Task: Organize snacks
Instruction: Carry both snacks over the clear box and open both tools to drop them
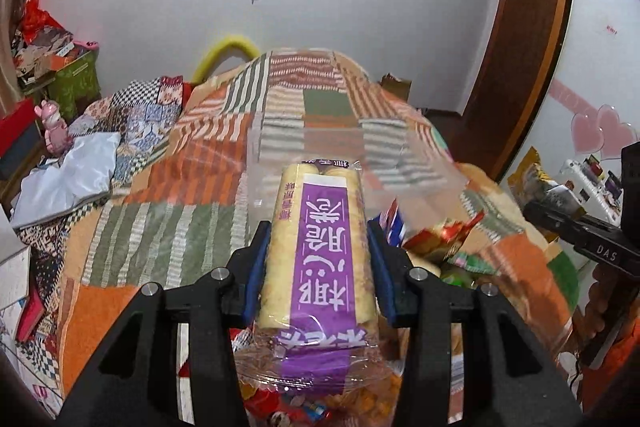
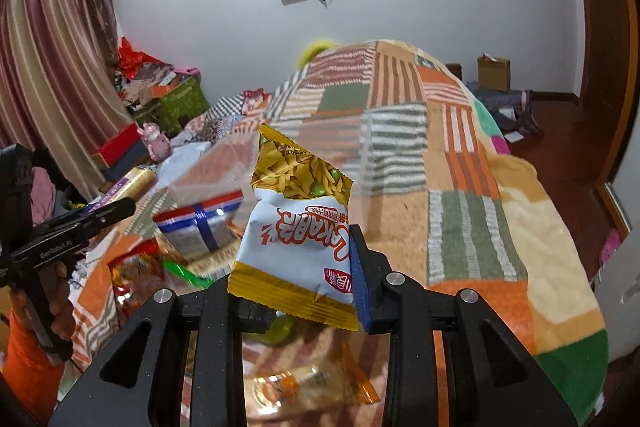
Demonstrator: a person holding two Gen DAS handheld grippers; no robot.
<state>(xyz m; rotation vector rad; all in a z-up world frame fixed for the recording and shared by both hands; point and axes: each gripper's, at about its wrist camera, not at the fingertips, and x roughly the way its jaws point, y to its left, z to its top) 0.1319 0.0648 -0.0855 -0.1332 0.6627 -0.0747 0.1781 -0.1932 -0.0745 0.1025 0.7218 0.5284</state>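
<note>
I have the left gripper (image 1: pixel 318 251) clamped on the roll pack (image 1: pixel 320 247), the right gripper (image 2: pixel 298 279) clamped on the chip bag (image 2: pixel 298 223), both above the snack pile (image 1: pixel 444 251) on the bed (image 1: pixel 168 227). Both light, crinkly film; contents crush easily, so I grip mid-body. Zip bag (image 2: pixel 200 223) lies beside the pile.

I see a long clear-wrapped pack of pale rice-cracker rolls with a purple label (image 1: pixel 320 247), lying lengthwise, lifted above a heap of loose snack packets (image 1: pixel 444 247) on the patchwork blanket. A pale blue and yellow crisp bag (image 2: pixel 296 227) stands upright, also raised.
</note>
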